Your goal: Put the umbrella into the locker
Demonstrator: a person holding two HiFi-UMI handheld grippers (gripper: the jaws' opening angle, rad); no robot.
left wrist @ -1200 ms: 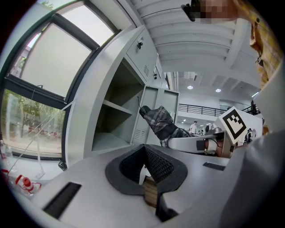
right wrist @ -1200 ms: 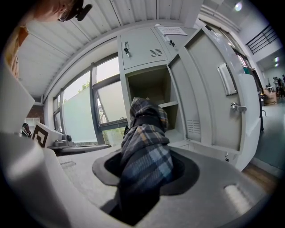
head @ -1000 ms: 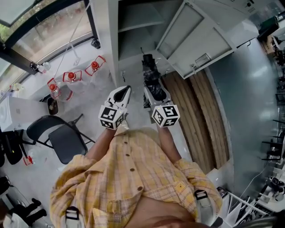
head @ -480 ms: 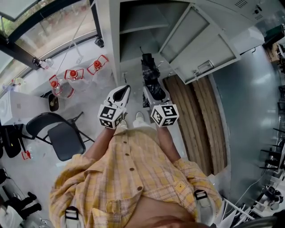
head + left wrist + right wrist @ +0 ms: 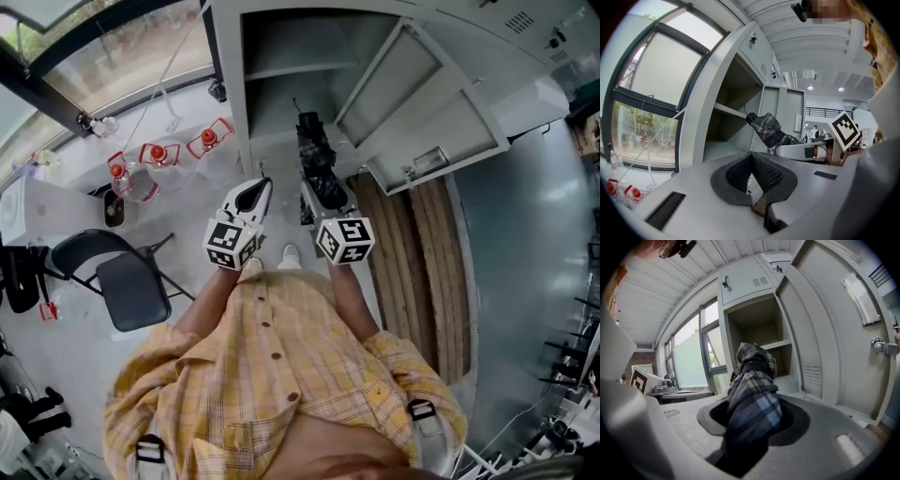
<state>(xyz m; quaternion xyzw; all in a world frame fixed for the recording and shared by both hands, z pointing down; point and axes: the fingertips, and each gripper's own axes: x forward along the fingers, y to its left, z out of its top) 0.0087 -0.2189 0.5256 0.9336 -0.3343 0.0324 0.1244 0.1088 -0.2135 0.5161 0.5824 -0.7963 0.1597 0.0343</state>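
Observation:
A folded dark plaid umbrella (image 5: 317, 161) sticks forward out of my right gripper (image 5: 322, 192), which is shut on it; the right gripper view shows the plaid fabric (image 5: 752, 397) filling the jaws. Its tip points at the open grey locker (image 5: 281, 66), whose empty shelf compartment (image 5: 761, 333) lies straight ahead. The locker door (image 5: 422, 103) is swung open to the right. My left gripper (image 5: 262, 186) is beside the right one, shut with nothing in it; its pads (image 5: 764, 173) meet. From the left gripper view the umbrella (image 5: 771, 132) shows to the right, in front of the locker (image 5: 733, 117).
Red-capped bottles (image 5: 155, 155) stand on the floor by the window at left. A black folding chair (image 5: 131, 286) is at lower left. Wooden planks (image 5: 412, 253) lie on the floor right of my feet. The open door (image 5: 834, 333) bounds the right side.
Both grippers and the person have moved forward toward the locker, which now looms larger. The right gripper's hold on the umbrella is unchanged and the left stays shut.

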